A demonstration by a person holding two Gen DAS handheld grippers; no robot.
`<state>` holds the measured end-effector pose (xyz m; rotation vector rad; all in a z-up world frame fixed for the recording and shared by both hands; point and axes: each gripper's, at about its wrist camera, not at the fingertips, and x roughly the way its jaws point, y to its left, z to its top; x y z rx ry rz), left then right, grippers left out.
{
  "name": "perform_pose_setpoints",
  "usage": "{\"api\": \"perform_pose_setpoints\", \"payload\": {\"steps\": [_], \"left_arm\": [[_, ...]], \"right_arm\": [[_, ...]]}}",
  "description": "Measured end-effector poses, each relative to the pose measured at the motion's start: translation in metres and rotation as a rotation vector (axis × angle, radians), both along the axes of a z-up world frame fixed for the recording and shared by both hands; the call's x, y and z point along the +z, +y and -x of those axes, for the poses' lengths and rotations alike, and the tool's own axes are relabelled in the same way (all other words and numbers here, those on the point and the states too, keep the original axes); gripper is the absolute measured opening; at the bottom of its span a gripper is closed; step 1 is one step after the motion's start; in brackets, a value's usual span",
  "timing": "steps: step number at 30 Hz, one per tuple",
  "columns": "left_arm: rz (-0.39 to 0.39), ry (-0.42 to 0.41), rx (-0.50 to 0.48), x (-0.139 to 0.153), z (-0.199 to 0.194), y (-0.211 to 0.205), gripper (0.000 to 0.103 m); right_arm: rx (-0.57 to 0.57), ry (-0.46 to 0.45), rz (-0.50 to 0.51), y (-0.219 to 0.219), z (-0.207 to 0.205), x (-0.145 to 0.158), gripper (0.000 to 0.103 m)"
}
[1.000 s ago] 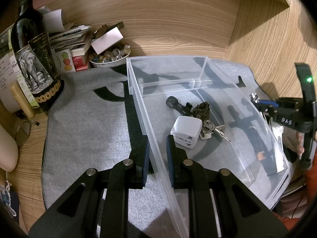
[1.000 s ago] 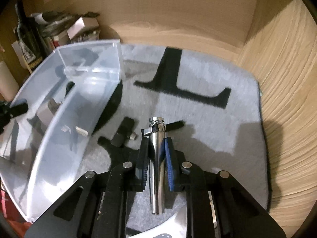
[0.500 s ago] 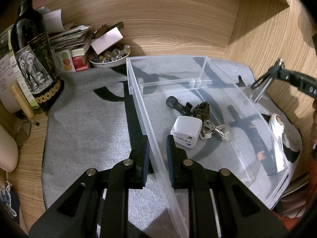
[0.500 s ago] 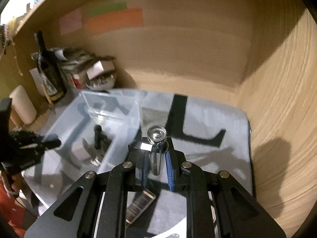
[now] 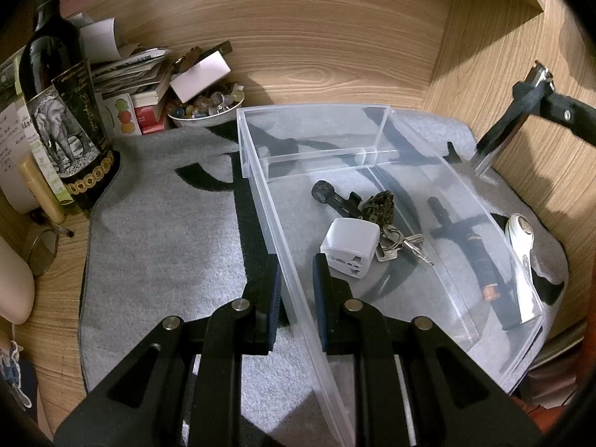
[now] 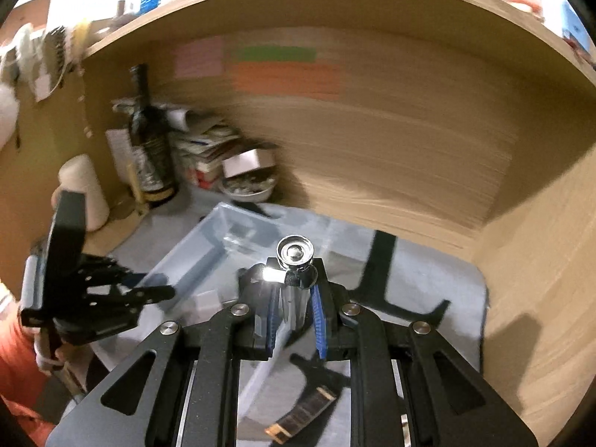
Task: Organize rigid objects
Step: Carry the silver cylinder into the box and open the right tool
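A clear plastic bin lies on a grey mat. My left gripper is shut on its left wall. Inside lie a white plug adapter, a bunch of keys and a black tool. My right gripper is shut on a shiny metal nail clipper and holds it in the air over the bin's right side. In the left wrist view the clipper hangs above the mat at the far right.
A dark bottle, stacked papers and a bowl of beads stand at the back left. A white-handled tool and a black-and-orange item lie right of the bin. Wooden walls close the back and right.
My right gripper has lifted the nail clipper off the mat and raised it, tilting upward. My left gripper has kept its hold on the bin wall.
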<state>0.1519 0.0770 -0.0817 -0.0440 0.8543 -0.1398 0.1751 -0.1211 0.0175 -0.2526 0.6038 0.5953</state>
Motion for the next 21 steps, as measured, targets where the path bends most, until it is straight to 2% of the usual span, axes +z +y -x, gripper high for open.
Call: {"api": "perform_pose_setpoints", "payload": {"steps": [7, 15, 21], "left_arm": [[0.000, 0.001, 0.003, 0.000, 0.000, 0.000, 0.017], [0.001, 0.001, 0.003, 0.000, 0.000, -0.001, 0.017], [0.001, 0.001, 0.003, 0.000, -0.001, -0.003, 0.017]], "right_arm": [[0.065, 0.048, 0.090, 0.031, 0.000, -0.027, 0.014], [0.073, 0.108, 0.203, 0.052, -0.017, -0.060, 0.014], [0.086, 0.126, 0.244, 0.066, -0.027, -0.072, 0.014]]}}
